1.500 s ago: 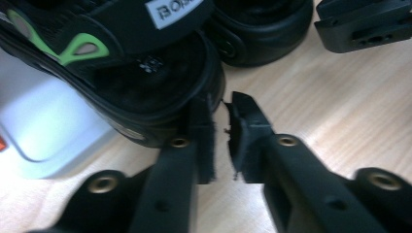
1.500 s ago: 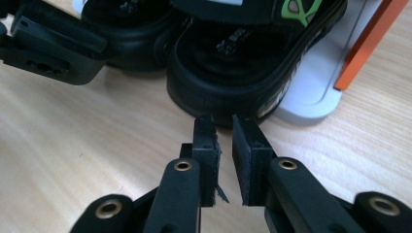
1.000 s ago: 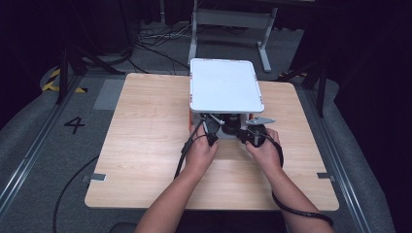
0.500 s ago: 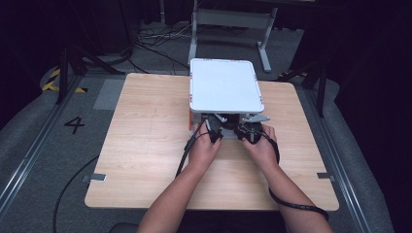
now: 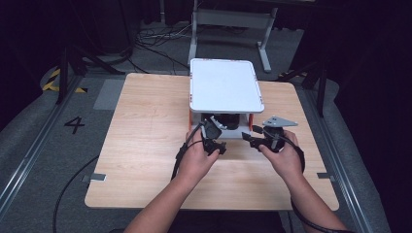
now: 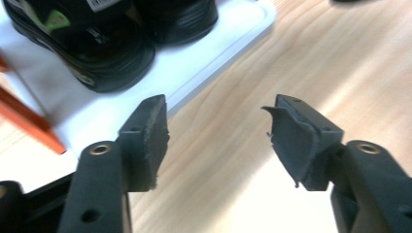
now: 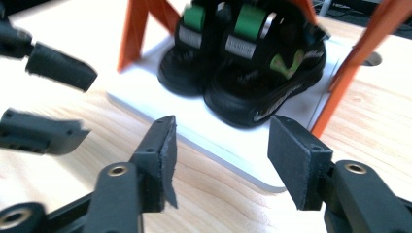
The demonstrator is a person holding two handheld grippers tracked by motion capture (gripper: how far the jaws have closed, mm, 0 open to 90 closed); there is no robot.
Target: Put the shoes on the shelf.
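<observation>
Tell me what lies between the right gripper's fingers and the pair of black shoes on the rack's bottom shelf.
In the right gripper view, only the shelf's bare white front edge separates the open right gripper from the black shoes.

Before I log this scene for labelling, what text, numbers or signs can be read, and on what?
"4": painted on the grey floor left of the table.
White label on a black shoe: too blurred to read.
Grey bands on the shoes: print unreadable.

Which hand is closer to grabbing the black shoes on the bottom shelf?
Probably the right. The right gripper looks straight at the black shoes with open, empty jaws. The left gripper is open too, but the shoes sit off to its side, with bare table ahead.
</observation>
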